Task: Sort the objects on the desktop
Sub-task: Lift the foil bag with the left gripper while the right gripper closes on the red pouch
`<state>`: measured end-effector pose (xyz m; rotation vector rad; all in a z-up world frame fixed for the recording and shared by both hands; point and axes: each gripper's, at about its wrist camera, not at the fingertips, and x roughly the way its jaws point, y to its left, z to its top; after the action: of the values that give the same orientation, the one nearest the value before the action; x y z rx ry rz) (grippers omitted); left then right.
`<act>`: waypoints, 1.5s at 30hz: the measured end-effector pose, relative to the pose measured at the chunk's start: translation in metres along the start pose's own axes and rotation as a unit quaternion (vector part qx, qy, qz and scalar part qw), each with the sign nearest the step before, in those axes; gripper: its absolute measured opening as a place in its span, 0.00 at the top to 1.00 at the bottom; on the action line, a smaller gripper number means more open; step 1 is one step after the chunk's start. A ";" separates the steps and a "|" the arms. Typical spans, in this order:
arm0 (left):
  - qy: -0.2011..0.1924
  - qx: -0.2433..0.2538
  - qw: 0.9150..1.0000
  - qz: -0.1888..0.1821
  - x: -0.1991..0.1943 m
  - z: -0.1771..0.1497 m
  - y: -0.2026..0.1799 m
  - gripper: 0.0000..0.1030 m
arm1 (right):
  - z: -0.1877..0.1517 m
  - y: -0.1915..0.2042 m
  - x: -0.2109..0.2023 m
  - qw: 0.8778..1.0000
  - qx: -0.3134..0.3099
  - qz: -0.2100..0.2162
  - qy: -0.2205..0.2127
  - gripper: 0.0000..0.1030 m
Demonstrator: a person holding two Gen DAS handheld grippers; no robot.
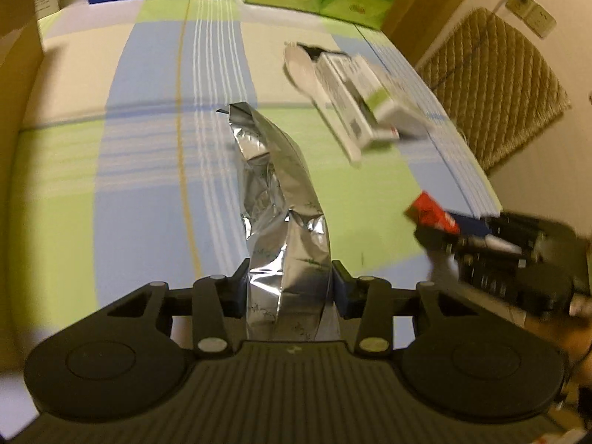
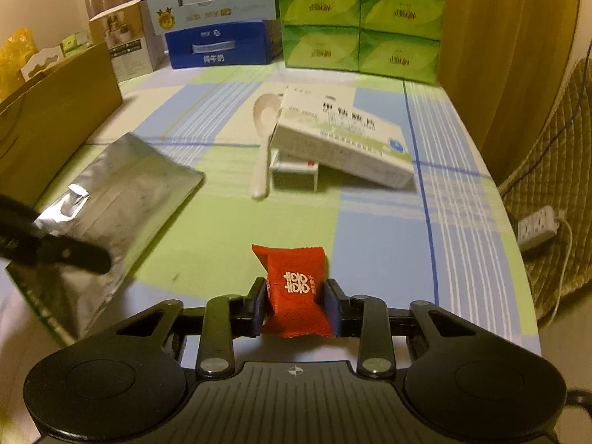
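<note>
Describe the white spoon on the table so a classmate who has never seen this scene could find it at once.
Start at the stack of green tissue packs at the back of the checked tablecloth. In front of them a large white medicine box leans on a smaller box. The white spoon lies just left of both, bowl towards the packs: the only curved, unprinted thing there.

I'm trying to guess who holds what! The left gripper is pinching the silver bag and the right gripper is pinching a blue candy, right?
Nearly. The candy in the right gripper is red, not blue, as the right wrist view shows. The left gripper does pinch the silver bag.
</note>
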<state>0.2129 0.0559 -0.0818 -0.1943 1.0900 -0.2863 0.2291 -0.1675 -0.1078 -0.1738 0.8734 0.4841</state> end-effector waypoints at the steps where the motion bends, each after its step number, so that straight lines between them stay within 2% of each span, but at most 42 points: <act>1: 0.005 0.005 1.000 0.000 -0.006 -0.008 -0.001 0.64 | -0.005 0.002 -0.005 1.000 0.000 0.003 0.003 0.71; 6: 0.027 0.013 1.000 -0.005 -0.024 -0.030 0.000 0.63 | -0.019 0.011 -0.018 1.000 -0.009 0.008 0.006 0.69; 8: 0.021 0.014 1.000 -0.001 -0.029 -0.028 0.002 0.61 | -0.022 0.012 -0.021 1.000 -0.007 0.006 0.007 0.61; 10: 0.018 0.013 1.000 0.001 -0.030 -0.024 0.004 0.57 | -0.022 0.013 -0.022 1.000 -0.008 0.001 0.007 0.50; 18: 0.027 0.023 0.999 0.001 -0.014 -0.008 0.004 0.53 | -0.021 0.008 -0.017 1.000 0.013 0.008 0.008 0.49; 30: 0.055 0.073 0.996 0.022 0.005 -0.004 -0.011 0.53 | -0.023 0.016 -0.013 1.000 -0.026 -0.005 0.002 0.49; 33: 0.057 0.084 0.995 0.025 0.005 -0.005 -0.013 0.59 | -0.023 0.016 -0.013 1.000 -0.021 -0.006 0.002 0.51; 35: 0.055 0.089 0.994 0.023 0.003 -0.007 -0.014 0.63 | -0.023 0.015 -0.014 1.000 -0.017 -0.006 0.002 0.57; 37: 0.053 0.086 0.995 0.021 0.000 -0.009 -0.014 0.65 | -0.022 0.014 -0.016 1.000 -0.016 -0.007 0.003 0.70; 45: 0.050 0.082 0.995 0.018 -0.007 -0.017 -0.012 0.66 | -0.023 0.014 -0.023 1.000 -0.008 -0.008 -0.002 0.75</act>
<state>0.1931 0.0465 -0.0797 -0.0140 1.1628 -0.3554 0.1939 -0.1707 -0.1039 -0.1943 0.8643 0.4759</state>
